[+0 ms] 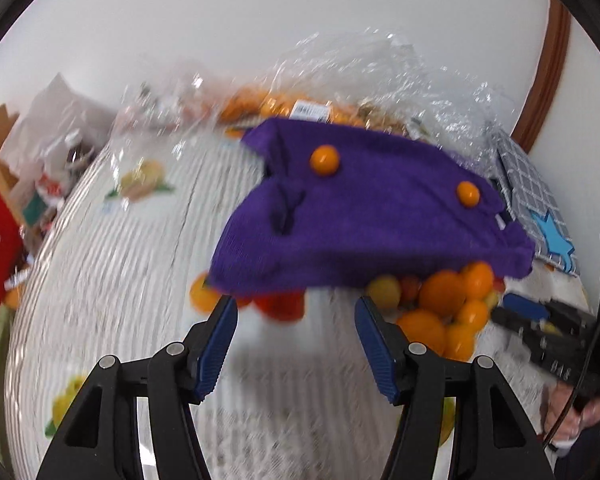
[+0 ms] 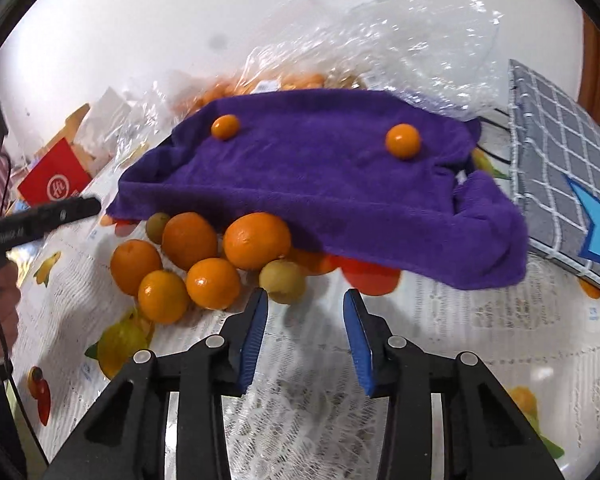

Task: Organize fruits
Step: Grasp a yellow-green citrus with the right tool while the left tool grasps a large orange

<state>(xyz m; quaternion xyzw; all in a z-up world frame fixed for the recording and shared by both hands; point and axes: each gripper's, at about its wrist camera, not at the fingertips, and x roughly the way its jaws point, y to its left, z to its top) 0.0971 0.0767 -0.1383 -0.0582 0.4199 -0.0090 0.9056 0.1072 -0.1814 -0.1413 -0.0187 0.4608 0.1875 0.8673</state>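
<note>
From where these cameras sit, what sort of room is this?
Probably a home dining or kitchen table. A fruit-printed tablecloth with a lace overlay covers it, oranges sit heaped under a purple towel, and crinkled plastic bags and a red box clutter the back by a plain white wall.

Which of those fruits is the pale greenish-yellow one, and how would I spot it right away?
Find the purple towel draped over the fruit pile on the table. Along its near edge sits a cluster of oranges. The greenish-yellow fruit lies at the front of that cluster, just ahead of the right gripper; it is dull and pale where its neighbours are bright orange.
</note>
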